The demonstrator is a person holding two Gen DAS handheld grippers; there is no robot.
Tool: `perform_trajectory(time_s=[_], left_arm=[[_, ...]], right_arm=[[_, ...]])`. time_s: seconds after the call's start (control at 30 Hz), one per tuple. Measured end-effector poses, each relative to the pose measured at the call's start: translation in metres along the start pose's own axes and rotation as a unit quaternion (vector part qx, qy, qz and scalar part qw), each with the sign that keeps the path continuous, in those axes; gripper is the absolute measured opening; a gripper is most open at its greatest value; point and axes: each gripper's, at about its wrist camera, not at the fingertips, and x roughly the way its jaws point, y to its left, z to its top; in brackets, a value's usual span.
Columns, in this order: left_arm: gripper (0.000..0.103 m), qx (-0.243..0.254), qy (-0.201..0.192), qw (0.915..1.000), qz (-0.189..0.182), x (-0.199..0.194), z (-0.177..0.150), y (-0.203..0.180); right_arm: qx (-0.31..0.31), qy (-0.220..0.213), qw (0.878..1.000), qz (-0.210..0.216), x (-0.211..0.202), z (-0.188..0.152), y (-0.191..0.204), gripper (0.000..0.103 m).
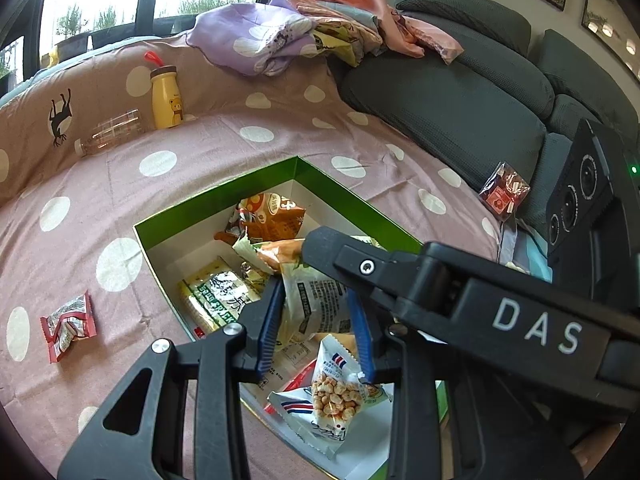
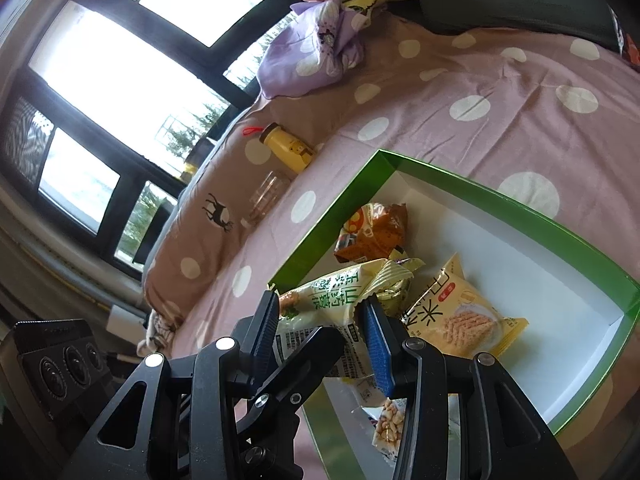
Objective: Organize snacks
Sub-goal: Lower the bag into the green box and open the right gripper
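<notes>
A cream-and-green snack packet (image 1: 316,304) hangs over the open green box (image 1: 224,184), held from both sides. My left gripper (image 1: 316,300) is shut on it, blue pads pressing its sides. My right gripper (image 2: 320,300) is shut on the same packet (image 2: 332,300); one of its black fingers (image 1: 320,244) crosses over the packet's top. Inside the box lie an orange packet (image 1: 272,216), a green-yellow packet (image 1: 216,296) and a white packet of puffed balls (image 1: 336,396). The right wrist view also shows a yellow packet (image 2: 464,316) in the box (image 2: 320,240).
A red-and-white packet (image 1: 68,328) lies on the dotted pink sheet left of the box. A red see-through packet (image 1: 504,196) leans on the grey sofa cushion (image 1: 440,112). A yellow bottle (image 1: 166,98), a clear bottle (image 1: 112,132) and piled clothes (image 1: 300,28) sit farther back.
</notes>
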Motion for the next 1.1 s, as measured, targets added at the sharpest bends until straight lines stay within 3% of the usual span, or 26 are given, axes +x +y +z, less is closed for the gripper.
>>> perform_trajectory(time_s=[1.1], left_arm=[[0.031, -0.022, 0.067, 0.9972, -0.023, 0.039, -0.003, 0.003]], right_arm=[[0.052, 0.033, 0.997, -0.046, 0.02, 0.008, -0.036, 0.046]])
